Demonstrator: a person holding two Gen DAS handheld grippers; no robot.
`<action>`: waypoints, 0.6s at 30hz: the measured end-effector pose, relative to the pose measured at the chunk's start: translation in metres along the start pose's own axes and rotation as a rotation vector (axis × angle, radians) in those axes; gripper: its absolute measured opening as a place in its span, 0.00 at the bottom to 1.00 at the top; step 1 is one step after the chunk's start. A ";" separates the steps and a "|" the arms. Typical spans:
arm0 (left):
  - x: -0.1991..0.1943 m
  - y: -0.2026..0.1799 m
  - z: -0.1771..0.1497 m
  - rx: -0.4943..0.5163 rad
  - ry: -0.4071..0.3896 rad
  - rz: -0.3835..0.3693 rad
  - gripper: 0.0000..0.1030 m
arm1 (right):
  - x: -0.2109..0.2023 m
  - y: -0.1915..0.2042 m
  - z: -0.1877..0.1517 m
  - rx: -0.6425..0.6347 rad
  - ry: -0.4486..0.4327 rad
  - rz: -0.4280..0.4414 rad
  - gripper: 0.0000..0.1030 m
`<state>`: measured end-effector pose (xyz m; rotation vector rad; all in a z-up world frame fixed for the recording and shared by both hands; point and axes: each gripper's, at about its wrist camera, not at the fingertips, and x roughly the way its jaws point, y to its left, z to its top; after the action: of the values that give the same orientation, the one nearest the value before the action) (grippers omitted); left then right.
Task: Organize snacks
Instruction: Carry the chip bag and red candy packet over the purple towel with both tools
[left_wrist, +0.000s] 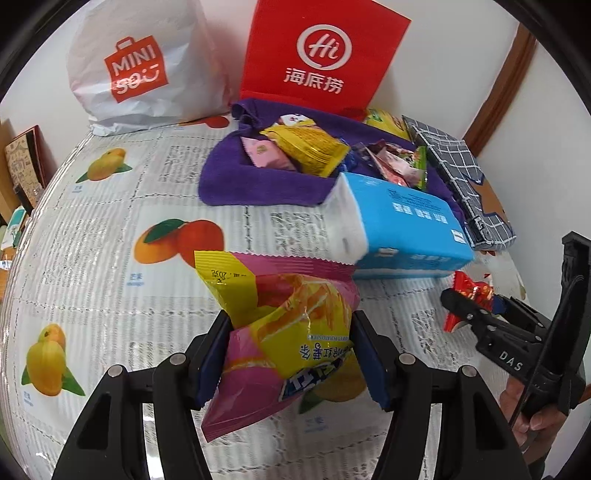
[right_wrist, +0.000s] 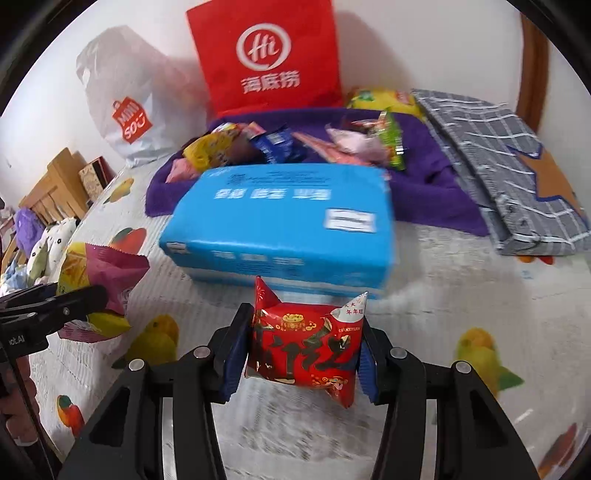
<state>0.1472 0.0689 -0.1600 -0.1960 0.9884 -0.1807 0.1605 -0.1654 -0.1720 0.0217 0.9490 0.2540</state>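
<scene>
My left gripper is shut on a yellow and pink chip bag and holds it above the table; the bag also shows in the right wrist view. My right gripper is shut on a small red snack packet, which also shows in the left wrist view. A purple towel at the back of the table carries several loose snack packets. The towel and the snacks also show in the right wrist view.
A blue tissue pack lies in front of the towel. A grey checked cloth box lies flat at the right. A red paper bag and a white Miniso bag stand against the wall. The table has a fruit-print cover.
</scene>
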 end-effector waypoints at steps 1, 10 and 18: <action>0.000 -0.003 -0.001 0.004 0.002 -0.001 0.60 | -0.003 -0.005 -0.002 0.001 -0.003 -0.005 0.49; 0.003 -0.019 -0.012 0.027 0.026 0.001 0.60 | -0.013 -0.031 -0.019 0.020 0.003 -0.034 0.49; -0.006 -0.033 -0.015 0.047 0.016 -0.008 0.60 | -0.015 -0.035 -0.028 0.019 0.010 -0.032 0.49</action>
<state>0.1287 0.0368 -0.1550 -0.1561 0.9979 -0.2129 0.1369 -0.2054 -0.1805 0.0228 0.9614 0.2160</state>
